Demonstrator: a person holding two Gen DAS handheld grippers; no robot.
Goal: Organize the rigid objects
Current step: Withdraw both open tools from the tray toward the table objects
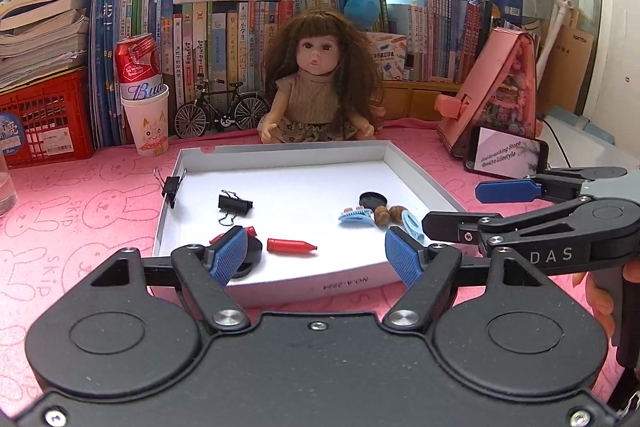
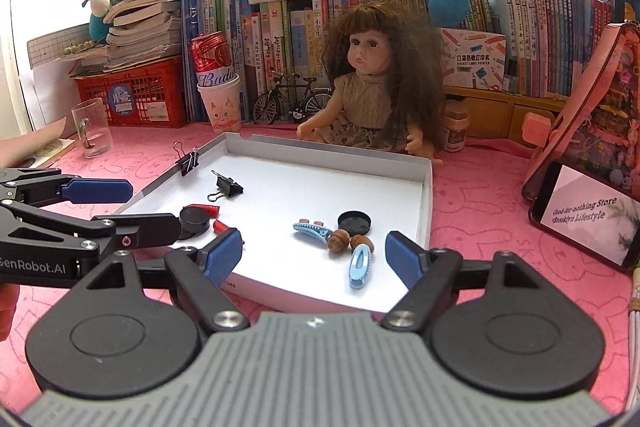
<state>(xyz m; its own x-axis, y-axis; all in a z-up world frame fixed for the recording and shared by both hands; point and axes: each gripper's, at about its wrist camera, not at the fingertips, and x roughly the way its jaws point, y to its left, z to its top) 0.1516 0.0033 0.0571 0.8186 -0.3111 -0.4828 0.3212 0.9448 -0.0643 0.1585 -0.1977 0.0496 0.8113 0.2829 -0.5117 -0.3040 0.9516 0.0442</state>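
A shallow white box lid (image 1: 280,151) (image 2: 426,203) lies on the pink cloth. Inside it lie a black binder clip (image 1: 235,205) (image 2: 229,187), red crayon pieces (image 1: 291,246) (image 2: 206,209), black round caps (image 1: 373,201) (image 2: 354,221), two acorns (image 1: 390,215) (image 2: 348,243) and two blue hair clips (image 1: 354,216) (image 2: 359,265). Another binder clip (image 1: 172,185) (image 2: 188,161) is clamped on the lid's left wall. My left gripper (image 1: 316,259) is open and empty at the lid's near edge. My right gripper (image 2: 316,255) is open and empty, also at the near edge.
A doll (image 1: 318,83) sits behind the lid. A paper cup with a beer can (image 1: 146,115), a toy bicycle (image 1: 222,113), books and red crates line the back. A phone (image 2: 588,215) leans at the right, a glass mug (image 2: 90,127) stands at the left.
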